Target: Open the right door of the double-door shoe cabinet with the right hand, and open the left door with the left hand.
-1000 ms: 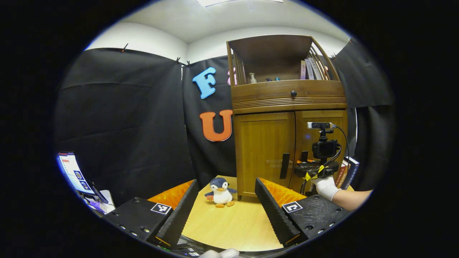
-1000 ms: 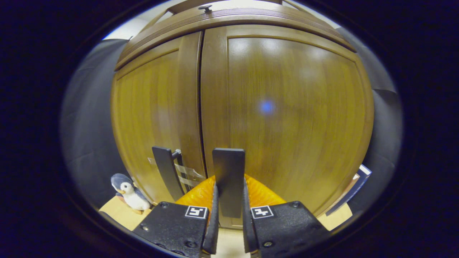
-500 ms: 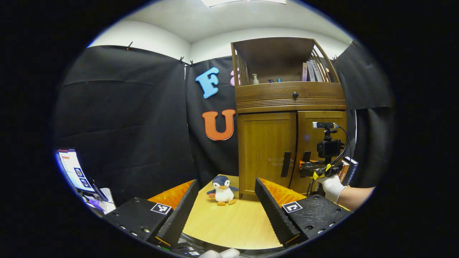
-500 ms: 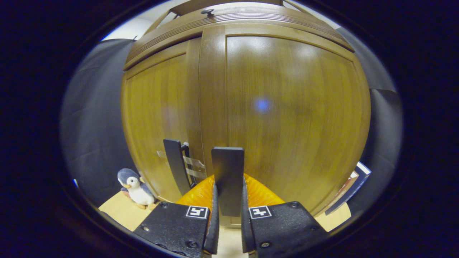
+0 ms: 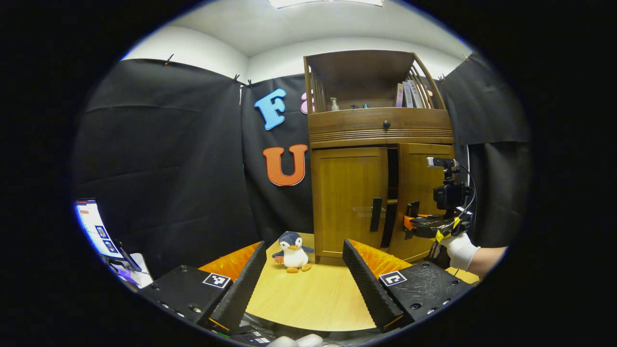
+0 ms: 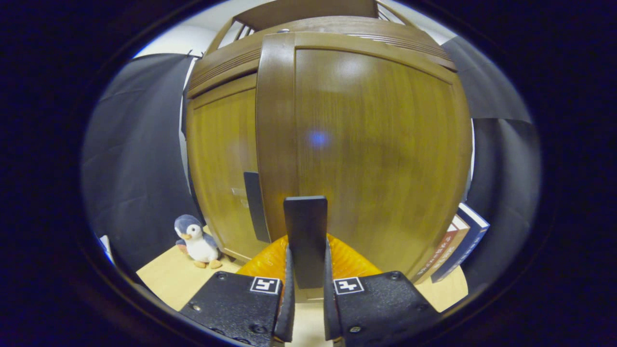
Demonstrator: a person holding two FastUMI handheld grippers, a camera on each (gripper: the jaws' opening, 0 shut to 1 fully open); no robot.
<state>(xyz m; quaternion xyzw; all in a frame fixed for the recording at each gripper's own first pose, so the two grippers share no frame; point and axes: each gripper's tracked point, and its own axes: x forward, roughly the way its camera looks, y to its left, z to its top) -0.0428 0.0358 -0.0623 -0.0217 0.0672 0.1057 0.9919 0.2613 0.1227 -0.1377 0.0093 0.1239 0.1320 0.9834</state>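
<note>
The wooden shoe cabinet stands at the back of the table. Its right door is ajar, with a dark gap beside the closed left door. My right gripper, held by a white-gloved hand, is at the right door's handle. In the right gripper view, that gripper is shut on the dark upright handle of the right door. The left door and its handle sit behind to the left. My left gripper is open, well back from the cabinet.
A plush penguin sits on the round wooden table by the cabinet's left front corner. Books lean against the cabinet's right side. A lit screen is at the far left. The open top shelf holds bottles and books.
The right door has swung out from closed to ajar, pulled by my right gripper, which has moved back and to the right. My left gripper has stayed open and nearly still.
</note>
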